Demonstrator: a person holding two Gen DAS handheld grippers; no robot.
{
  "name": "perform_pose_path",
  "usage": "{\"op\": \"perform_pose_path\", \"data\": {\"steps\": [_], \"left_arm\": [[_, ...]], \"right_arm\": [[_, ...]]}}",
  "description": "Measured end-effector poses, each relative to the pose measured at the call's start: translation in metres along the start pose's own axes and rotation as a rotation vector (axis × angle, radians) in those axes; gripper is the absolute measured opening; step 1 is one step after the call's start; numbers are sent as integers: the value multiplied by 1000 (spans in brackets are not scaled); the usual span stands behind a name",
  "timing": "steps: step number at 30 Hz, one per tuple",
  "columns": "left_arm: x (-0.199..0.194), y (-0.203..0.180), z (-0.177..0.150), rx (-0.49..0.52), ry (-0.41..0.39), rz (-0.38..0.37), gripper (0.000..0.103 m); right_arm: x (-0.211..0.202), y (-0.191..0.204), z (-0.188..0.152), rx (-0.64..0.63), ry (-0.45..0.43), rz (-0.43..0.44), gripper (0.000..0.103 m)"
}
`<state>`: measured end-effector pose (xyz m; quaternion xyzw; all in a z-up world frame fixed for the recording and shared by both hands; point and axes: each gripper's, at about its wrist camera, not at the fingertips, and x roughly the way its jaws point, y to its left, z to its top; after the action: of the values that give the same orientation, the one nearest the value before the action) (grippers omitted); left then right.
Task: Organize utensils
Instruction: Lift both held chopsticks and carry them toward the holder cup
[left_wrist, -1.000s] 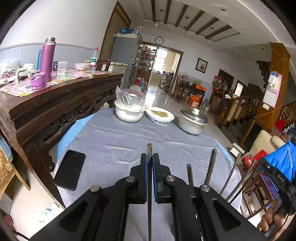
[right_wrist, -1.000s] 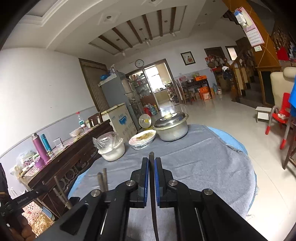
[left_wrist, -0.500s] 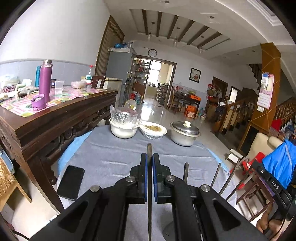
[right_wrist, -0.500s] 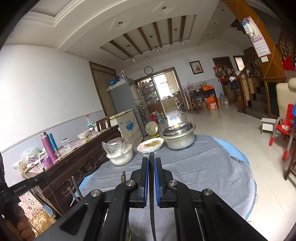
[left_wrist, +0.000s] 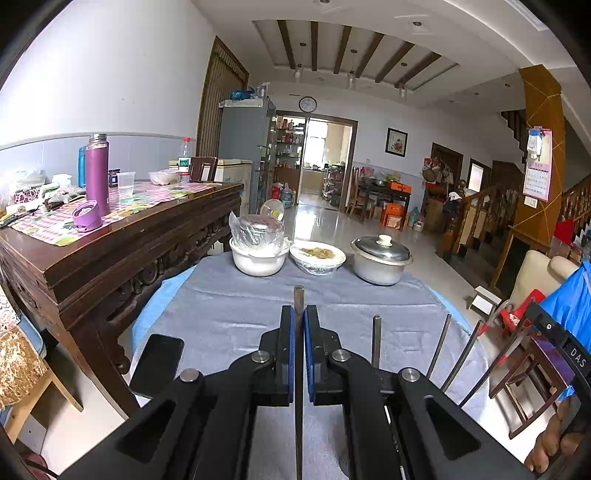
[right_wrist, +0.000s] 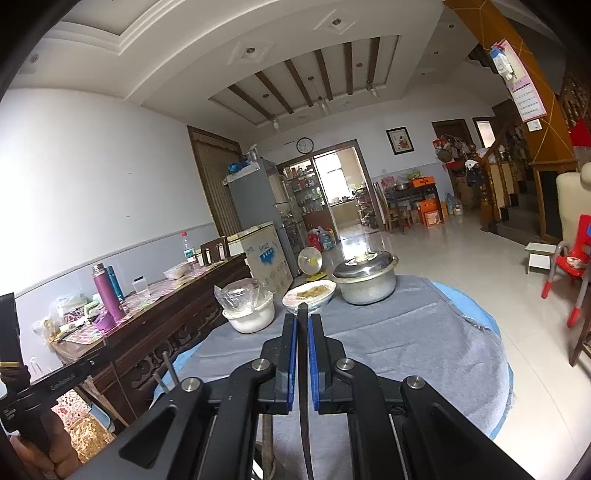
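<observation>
A thin flat metal utensil handle (left_wrist: 298, 299) stands pinched between the blue-padded jaws of the left gripper (left_wrist: 298, 332), its blunt tip poking out above them and its shaft running down between the black arms out of view. The right gripper (right_wrist: 303, 339) likewise has its jaws closed on a dark slender utensil handle (right_wrist: 303, 314), held upright along the fingers. What kind of utensil each one is cannot be told, as the working ends are hidden.

In the left wrist view, several more thin metal rods (left_wrist: 376, 343) rise just to the right of the left gripper, above the round table covered with a grey cloth (left_wrist: 229, 310).

At the table's far edge sit a white bowl wrapped in clear plastic (left_wrist: 258, 254), a shallow white dish of food (left_wrist: 317, 254) and a lidded aluminium pot (left_wrist: 380, 258), side by side. A black phone (left_wrist: 157, 363) lies at the table's left edge. Beside the table stands a dark carved wooden sideboard (left_wrist: 122, 251) carrying a purple flask (left_wrist: 96, 173).
</observation>
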<state>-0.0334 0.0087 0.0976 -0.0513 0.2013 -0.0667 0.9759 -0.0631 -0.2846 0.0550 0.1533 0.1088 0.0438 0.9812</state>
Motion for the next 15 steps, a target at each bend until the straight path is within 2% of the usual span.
{"op": "perform_pose_path", "data": {"steps": [8,15], "left_arm": [[-16,0,1,-6,-20,-3,5],[-36,1,7,-31,-45,-34,5]], "right_arm": [[-18,9,6,-16,-34,27,7],[-36,16,10,-20,-71,50,7]]}}
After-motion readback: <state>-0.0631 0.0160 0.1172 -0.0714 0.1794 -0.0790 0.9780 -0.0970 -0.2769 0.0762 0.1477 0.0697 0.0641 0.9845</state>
